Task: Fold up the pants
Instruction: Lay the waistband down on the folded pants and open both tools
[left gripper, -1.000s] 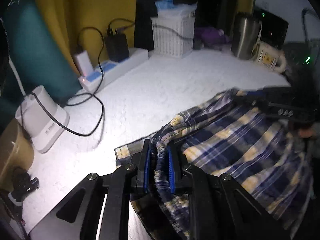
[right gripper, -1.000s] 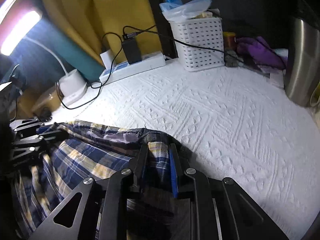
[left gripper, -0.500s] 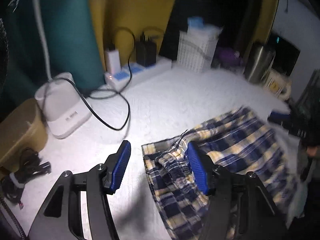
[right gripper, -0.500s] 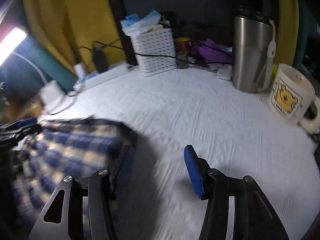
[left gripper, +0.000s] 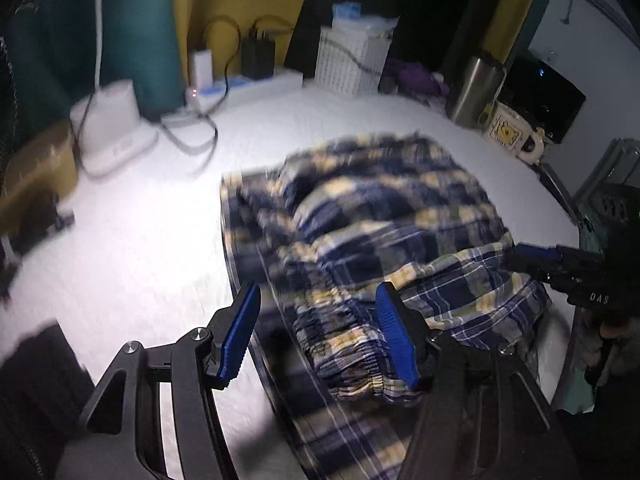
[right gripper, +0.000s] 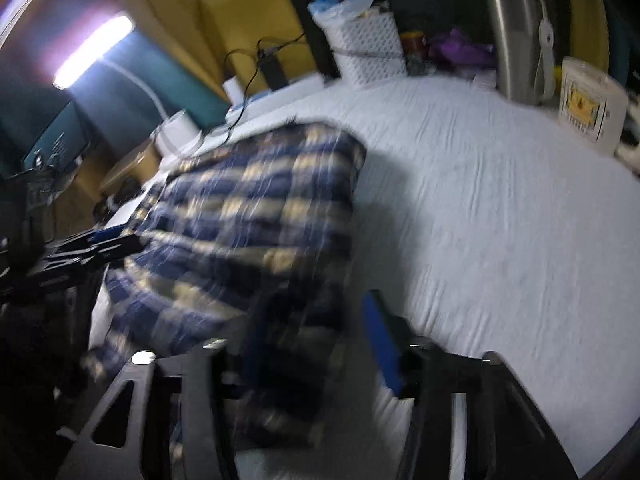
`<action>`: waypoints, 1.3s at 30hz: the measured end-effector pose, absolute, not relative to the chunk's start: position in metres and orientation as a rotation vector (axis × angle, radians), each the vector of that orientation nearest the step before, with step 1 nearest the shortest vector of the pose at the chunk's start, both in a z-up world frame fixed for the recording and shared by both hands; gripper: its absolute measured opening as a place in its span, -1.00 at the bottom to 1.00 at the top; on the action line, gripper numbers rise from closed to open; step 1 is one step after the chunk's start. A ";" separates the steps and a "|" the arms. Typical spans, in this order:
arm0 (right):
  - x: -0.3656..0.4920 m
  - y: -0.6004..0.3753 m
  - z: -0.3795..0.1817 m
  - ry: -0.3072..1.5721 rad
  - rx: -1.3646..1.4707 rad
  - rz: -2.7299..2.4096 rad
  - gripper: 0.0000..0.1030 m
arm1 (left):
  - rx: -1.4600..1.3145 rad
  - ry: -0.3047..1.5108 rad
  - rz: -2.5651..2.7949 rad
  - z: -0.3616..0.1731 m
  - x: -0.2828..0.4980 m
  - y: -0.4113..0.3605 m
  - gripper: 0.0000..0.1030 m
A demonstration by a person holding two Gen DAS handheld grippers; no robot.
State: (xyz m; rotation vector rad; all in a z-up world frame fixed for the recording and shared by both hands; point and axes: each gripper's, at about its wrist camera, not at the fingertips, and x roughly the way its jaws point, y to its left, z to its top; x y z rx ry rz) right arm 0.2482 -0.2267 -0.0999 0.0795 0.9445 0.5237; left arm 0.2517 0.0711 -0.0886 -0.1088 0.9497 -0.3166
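The plaid pants [left gripper: 380,232] are lying bunched on the white bedspread [left gripper: 160,248], in front of the white basket [left gripper: 352,62]. Soft, light and floppy, they are likely sagging wherever unsupported, so the gathered waistband [left gripper: 344,344] is offering the firmest hold. The left gripper [left gripper: 320,340] is standing released, straddling that waistband. The right gripper [right gripper: 316,344] is closing with cloth between its jaws, though blur is hiding whether it is pinching yet.
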 end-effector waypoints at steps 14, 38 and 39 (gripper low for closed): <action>0.175 -0.191 -0.111 0.796 -0.288 0.405 -0.99 | -0.126 0.978 -0.254 -0.105 0.243 0.072 0.18; 0.211 -0.243 -0.107 0.872 -0.117 0.320 -0.96 | -0.086 0.895 -0.240 -0.071 0.226 0.078 0.19; 0.213 -0.243 -0.111 0.877 -0.138 0.310 -0.96 | -0.085 0.907 -0.237 -0.075 0.229 0.075 0.19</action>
